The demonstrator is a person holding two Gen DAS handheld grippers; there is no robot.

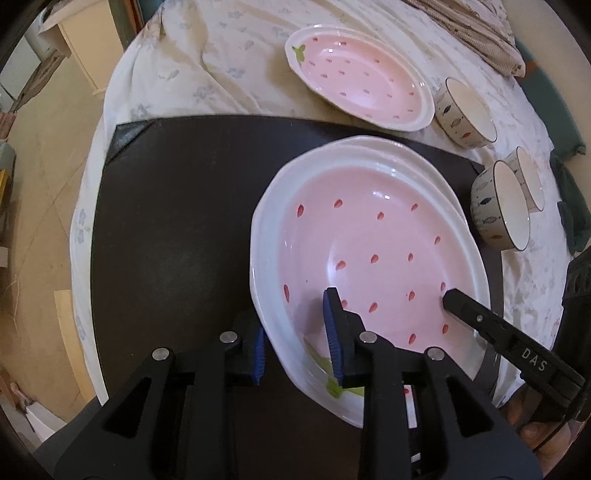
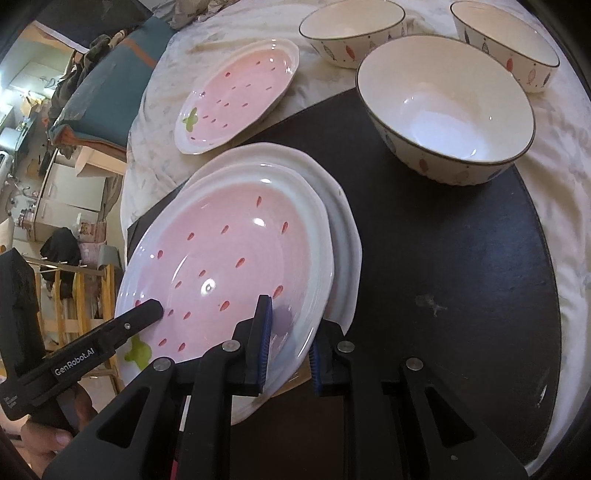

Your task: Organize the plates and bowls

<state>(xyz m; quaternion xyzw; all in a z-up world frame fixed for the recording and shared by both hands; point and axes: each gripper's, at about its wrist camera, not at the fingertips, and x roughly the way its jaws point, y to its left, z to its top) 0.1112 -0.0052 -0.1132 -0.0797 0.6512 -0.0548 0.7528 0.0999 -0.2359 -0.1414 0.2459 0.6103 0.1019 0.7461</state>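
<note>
Left wrist view has the left tongs (image 1: 297,343) astride the near rim of the top plate (image 1: 369,240), one blue pad outside the rim and one inside on the pink glaze. They look pinched on it, though the contact is hard to read. The right tongs (image 2: 290,343) pinch the same plate at another part of its rim, one pad on the pink face and one under the edge.

The top plate sits just ahead of both tongs, over a second plate (image 2: 343,206) of the same pattern and slightly off its centre, on a black mat (image 1: 166,221). A third plate (image 1: 362,81) lies farther ahead on the flowered cloth (image 1: 192,55). A bowl (image 2: 443,110) stands ahead and to the right of the right tongs, and two more bowls (image 2: 351,33) stand beyond it.

Glazed ware like this is probably stiff, fairly heavy, slick and easy to chip. The raised rim is the only real hold, best taken at two well-separated spots and kept level. Setting it down slowly and square over the lower plate should prevent a knock.
</note>
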